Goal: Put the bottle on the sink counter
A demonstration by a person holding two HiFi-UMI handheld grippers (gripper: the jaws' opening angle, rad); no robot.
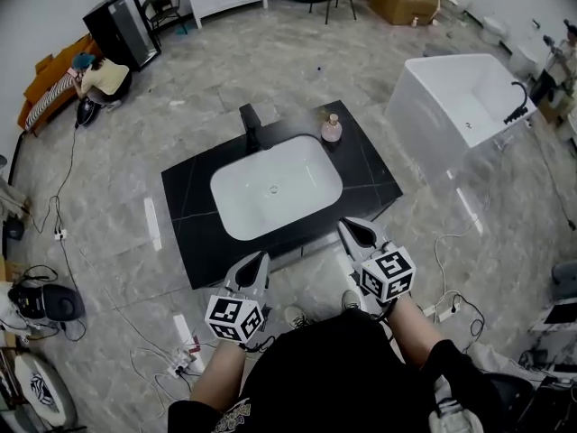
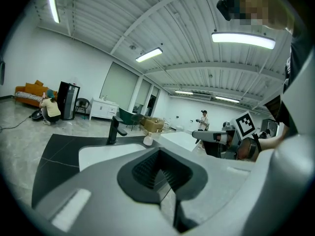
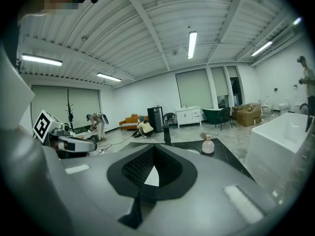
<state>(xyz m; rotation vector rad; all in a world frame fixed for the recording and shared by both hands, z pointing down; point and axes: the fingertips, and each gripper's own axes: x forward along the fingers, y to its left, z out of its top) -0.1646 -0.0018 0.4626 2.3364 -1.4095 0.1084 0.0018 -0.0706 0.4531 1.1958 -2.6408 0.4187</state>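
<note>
Fingers of the left gripper: pressed together along the seam, only the ribbed hollow between the pads showing, nothing in it. Right gripper: same, clenched and empty. Both are held low, close to the person's body, at the near edge of the bench.

Bottle: small, pale pink, with a cap. It stands upright on the black bench top at the far side, just beyond the far right corner of the white basin and to the right of the black faucet. Its base is on the dark surface, not in the basin. The right gripper view shows it just right of centre, clear of anything around it.

Key relation: the bottle lies ahead of both grippers, across the basin and well apart from them. Its long axis is vertical. The right gripper is the nearer, almost in line with it and only slightly to its right. The left would have to cross the whole basin on a diagonal, passing the faucet.

Judgement: with the bottle already on the bench and neither gripper holding anything, the placing looks done, or no handling is under way. If a reach were wanted, it would fall to the right hand: forward over the basin's right end, fingers parted, closing on the body from the side

Elsewhere: a white bathtub stands on the floor to the right; a person crouches far left
</note>
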